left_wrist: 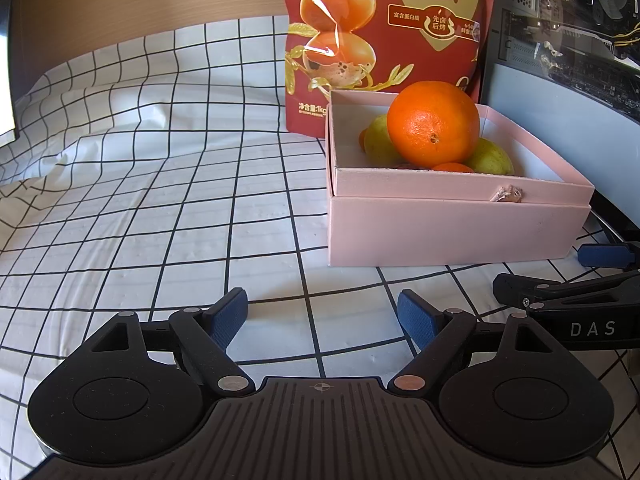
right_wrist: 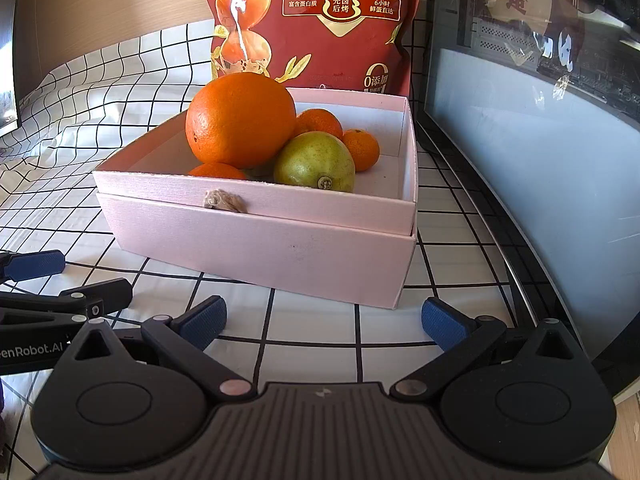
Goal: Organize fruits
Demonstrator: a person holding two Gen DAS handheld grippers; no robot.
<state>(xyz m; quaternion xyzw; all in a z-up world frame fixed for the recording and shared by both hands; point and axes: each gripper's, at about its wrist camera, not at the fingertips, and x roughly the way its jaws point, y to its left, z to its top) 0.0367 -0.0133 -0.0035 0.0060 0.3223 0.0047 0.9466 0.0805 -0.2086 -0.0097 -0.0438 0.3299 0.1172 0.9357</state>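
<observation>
On the checked cloth (left_wrist: 168, 184) sits the pink box (right_wrist: 256, 248), and we take it as our landmark. Inside it we see a large orange (right_wrist: 241, 119) piled highest, leaning against a green pear (right_wrist: 312, 162) at its right in the right wrist view. Behind the pear lie two small mandarins (right_wrist: 362, 149), and a third one (right_wrist: 216, 171) peeks over the box's front wall. A second green pear (left_wrist: 380, 140) shows behind the orange from the left wrist view. A small torn patch (right_wrist: 224, 201) marks the front wall. Directly behind the box a red snack bag (right_wrist: 312, 24) stands upright, and to its right is a dark glass-sided case (right_wrist: 540, 100).

In front of the box we hold our left gripper (left_wrist: 322, 316) and our right gripper (right_wrist: 324, 320) low over the cloth, side by side. Both have their blue-padded fingers spread wide, with nothing between them, clear of the box.
</observation>
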